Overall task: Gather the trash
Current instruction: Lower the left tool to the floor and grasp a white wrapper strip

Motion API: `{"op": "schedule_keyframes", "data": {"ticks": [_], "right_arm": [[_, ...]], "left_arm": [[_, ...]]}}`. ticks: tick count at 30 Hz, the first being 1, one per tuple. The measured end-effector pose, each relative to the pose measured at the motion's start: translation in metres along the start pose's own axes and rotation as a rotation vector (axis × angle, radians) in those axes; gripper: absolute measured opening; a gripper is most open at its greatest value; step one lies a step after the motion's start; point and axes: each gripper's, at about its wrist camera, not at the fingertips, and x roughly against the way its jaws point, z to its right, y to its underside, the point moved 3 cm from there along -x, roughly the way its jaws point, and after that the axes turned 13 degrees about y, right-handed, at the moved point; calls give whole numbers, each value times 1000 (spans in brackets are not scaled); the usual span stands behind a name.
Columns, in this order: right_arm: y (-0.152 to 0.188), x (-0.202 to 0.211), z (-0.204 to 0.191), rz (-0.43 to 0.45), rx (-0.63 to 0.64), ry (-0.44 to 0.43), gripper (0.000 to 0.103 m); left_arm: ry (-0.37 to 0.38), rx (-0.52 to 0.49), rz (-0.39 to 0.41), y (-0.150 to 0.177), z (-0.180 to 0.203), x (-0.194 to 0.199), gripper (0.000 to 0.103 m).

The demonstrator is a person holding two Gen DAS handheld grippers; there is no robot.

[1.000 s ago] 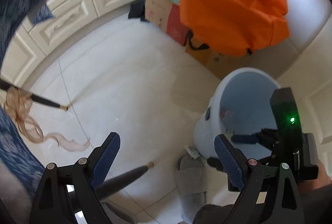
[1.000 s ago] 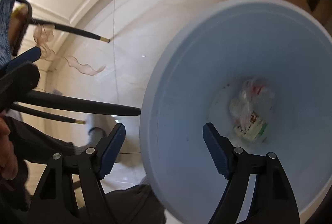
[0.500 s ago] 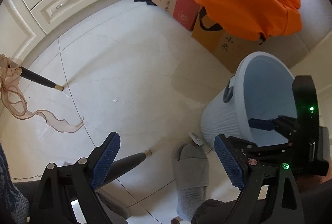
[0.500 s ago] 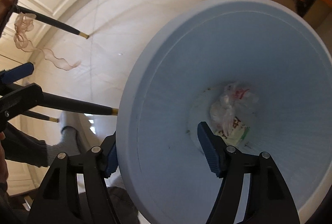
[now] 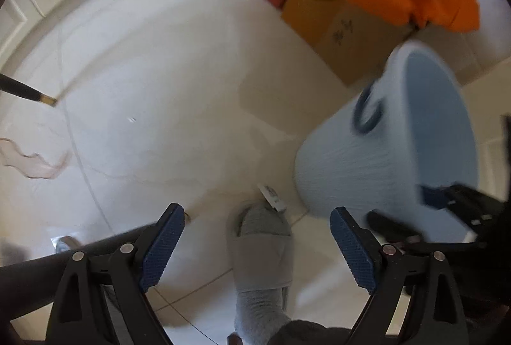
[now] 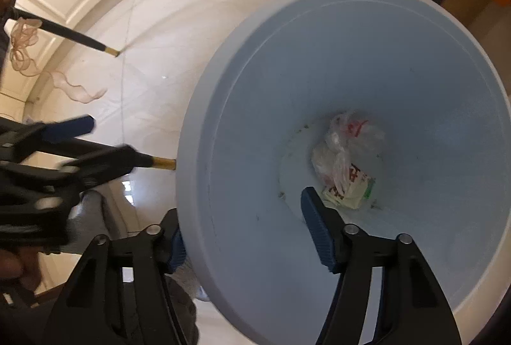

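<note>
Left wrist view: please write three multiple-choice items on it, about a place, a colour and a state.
1. Where is the white wrapper? A on a box; B on the floor by the toe of the slipper; C on orange cloth.
2. What colour is the bin? A green; B red; C light blue.
3. The left hand-held gripper is: A open, empty; B shut on a wrapper; C shut on a rim.
Key: B, it lies beside the toe; C, its ribbed wall is pale blue; A, its fingers stand apart around nothing.
</note>
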Motion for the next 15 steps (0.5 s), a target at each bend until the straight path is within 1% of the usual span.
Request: {"op": "schedule_keyframes", "data": {"ticks": [1, 3, 8, 9, 11, 12, 15], "right_arm": [[1, 0, 2, 1, 6, -1, 54], [2, -1, 5, 3, 14, -14, 49], [4, 0, 7, 39, 32, -32, 48], [4, 1, 7, 44, 36, -31, 48], [6, 0, 9, 46, 31, -42, 48], [7, 0, 9, 43, 24, -49, 48], [11, 0, 9, 52, 31, -53, 48]], "left_arm": [[-2, 11, -6, -1, -3, -8, 88], [8, 42, -32, -4, -12, -35, 87], [16, 78, -86, -10, -24, -89, 85], [16, 78, -96, -12, -25, -98, 85], [-2, 45, -108, -17, -27, -115, 85], [-15, 23, -131, -19, -28, -127, 85], [-6, 2, -156, -24, -25, -153, 83]]}}
